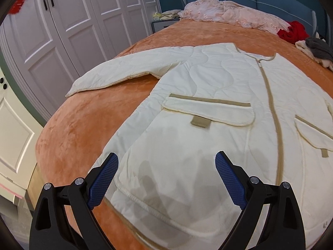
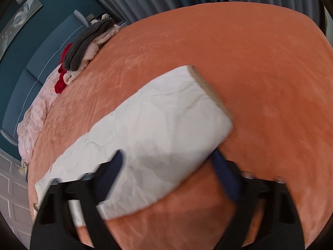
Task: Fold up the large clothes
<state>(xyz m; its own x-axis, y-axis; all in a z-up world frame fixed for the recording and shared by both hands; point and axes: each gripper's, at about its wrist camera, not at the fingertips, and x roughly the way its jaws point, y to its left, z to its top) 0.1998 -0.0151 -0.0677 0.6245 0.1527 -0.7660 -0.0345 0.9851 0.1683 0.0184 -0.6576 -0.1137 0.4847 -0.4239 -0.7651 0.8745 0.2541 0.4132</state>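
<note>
Cream quilted jacket (image 1: 208,104), zipped, lying flat and front-up on the orange bed (image 1: 83,129), one sleeve (image 2: 158,120) stretched out to the side. Left gripper (image 1: 166,166): fingers spread apart, empty, above the jacket's hem. Right gripper (image 2: 168,164): fingers apart, straddling the sleeve, holding nothing. Pink bedding (image 1: 229,12) and heaped clothes (image 1: 312,45) near the headboard.

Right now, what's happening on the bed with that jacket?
A person with a claw in each hand is about to fold a cream quilted jacket spread flat, zipped, on the orange bedspread. The left claw hangs open over the hem, gripping nothing. The right claw is open above one outstretched sleeve, near its cuff; that view is blurred. No fold is made yet. Other clothes are piled near the headboard.
</note>
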